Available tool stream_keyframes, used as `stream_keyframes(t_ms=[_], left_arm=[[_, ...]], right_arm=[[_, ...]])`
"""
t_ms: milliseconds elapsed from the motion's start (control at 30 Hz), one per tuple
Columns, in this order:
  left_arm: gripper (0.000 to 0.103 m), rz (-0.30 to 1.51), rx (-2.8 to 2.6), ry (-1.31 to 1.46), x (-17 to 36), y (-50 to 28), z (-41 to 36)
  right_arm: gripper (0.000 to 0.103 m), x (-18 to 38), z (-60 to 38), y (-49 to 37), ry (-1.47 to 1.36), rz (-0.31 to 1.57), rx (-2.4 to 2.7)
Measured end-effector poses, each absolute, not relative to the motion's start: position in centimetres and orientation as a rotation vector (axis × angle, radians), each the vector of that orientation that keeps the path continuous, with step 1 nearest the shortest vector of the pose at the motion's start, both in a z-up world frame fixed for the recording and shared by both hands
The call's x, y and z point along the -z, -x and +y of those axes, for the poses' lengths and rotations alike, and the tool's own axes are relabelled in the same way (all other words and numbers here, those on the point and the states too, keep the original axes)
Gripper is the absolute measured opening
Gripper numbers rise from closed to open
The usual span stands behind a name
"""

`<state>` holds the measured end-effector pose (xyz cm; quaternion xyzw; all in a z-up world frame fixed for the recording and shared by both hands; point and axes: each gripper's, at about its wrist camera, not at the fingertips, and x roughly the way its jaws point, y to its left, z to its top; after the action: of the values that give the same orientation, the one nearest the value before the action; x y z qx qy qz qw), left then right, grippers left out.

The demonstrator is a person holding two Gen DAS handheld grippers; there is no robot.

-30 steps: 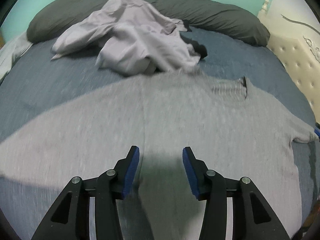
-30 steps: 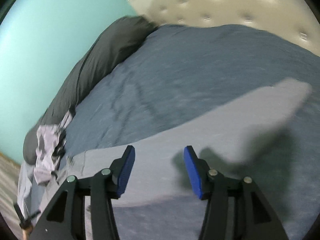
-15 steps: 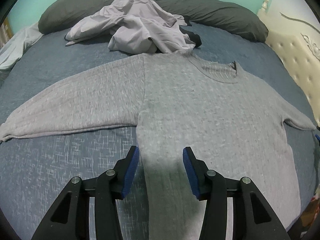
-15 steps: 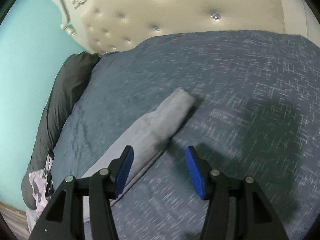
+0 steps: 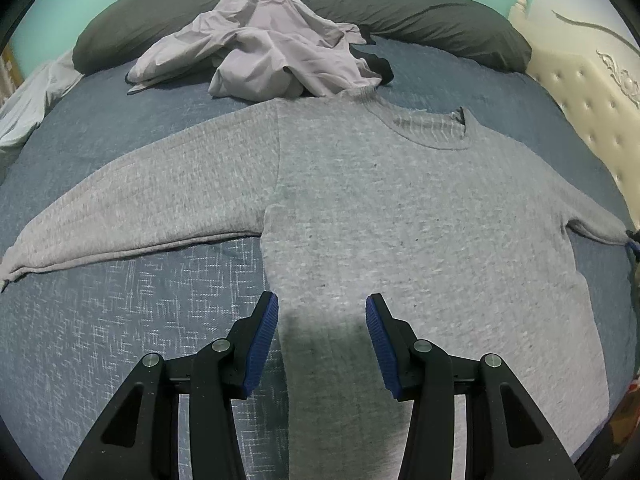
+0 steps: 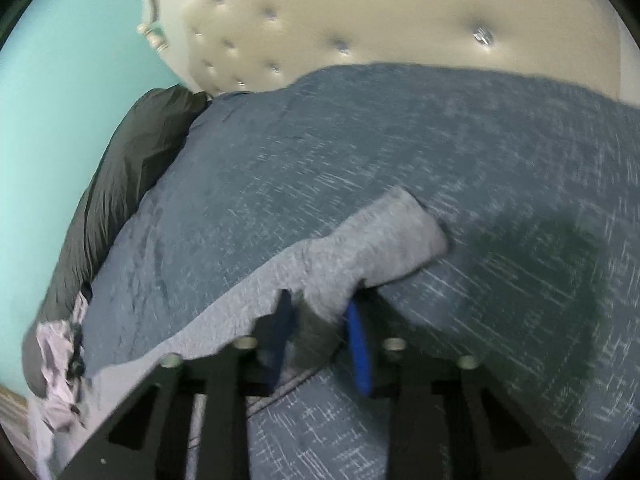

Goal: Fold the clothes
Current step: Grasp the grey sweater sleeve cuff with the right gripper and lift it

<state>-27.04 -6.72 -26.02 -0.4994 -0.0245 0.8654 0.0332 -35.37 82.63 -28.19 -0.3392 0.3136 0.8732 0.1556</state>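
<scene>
A grey sweater (image 5: 380, 216) lies flat, front up, on the blue bedspread (image 5: 120, 340), both sleeves spread out. My left gripper (image 5: 322, 340) is open and empty, hovering over the sweater's lower body near its left edge. In the right wrist view my right gripper (image 6: 320, 332) is shut on the sweater's right sleeve (image 6: 360, 248) a little behind the cuff. The cuff end sticks out past the fingers. The right gripper's blue tip (image 5: 632, 246) shows at the sleeve end in the left wrist view.
A crumpled pale lilac garment (image 5: 264, 48) lies beyond the sweater's collar. A long dark grey pillow (image 5: 420, 12) runs along the teal wall. A cream tufted headboard (image 6: 360, 20) stands at the right. A light cloth (image 5: 28, 100) hangs at the far left.
My right gripper moved onto the right sleeve and closed on it near the cuff. My left gripper stayed open over the sweater's lower body, its view settling.
</scene>
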Motion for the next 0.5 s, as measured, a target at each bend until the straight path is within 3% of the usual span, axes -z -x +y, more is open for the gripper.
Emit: stream_keyframes(t_ms=[100, 500], left_arm=[[0.05, -0.08, -2.655, 1.543, 26.4, 27.0, -6.7], [0.05, -0.17, -2.685, 1.468, 25.4, 25.7, -7.5]], right_arm=[[0.011, 27.6, 82.1, 35.5, 0.952, 0.839, -2.533], [0.009, 18.0, 75.4, 36.6, 0.822, 0.653, -2.81]])
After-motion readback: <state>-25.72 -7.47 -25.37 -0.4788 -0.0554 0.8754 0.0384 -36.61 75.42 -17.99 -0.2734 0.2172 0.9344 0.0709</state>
